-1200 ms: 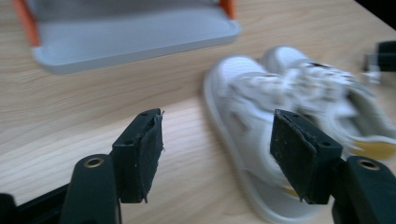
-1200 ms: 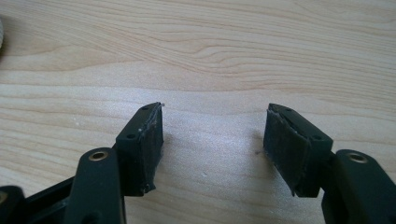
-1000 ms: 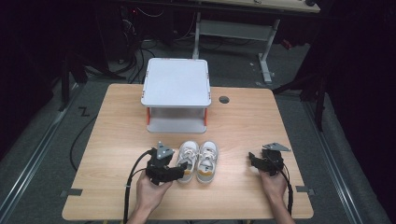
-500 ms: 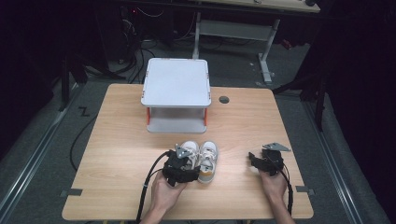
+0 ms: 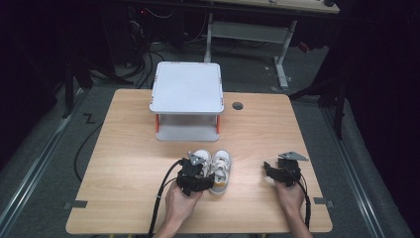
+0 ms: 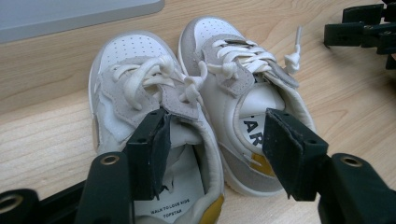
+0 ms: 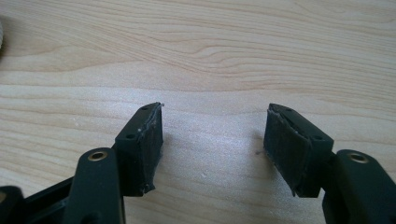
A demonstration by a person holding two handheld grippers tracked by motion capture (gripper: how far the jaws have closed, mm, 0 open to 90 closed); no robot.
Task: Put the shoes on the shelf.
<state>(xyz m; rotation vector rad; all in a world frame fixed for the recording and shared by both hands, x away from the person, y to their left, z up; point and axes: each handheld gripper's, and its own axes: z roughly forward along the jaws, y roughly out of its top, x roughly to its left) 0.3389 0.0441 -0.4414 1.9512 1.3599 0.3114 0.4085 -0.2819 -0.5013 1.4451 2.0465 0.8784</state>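
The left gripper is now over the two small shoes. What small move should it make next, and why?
Probably close a little more. The left gripper has just been closing, and its jaws straddle the touching inner walls of the left shoe and right shoe, one in each opening, pads apparently not yet pressing. Pinching both walls should grip the pair.
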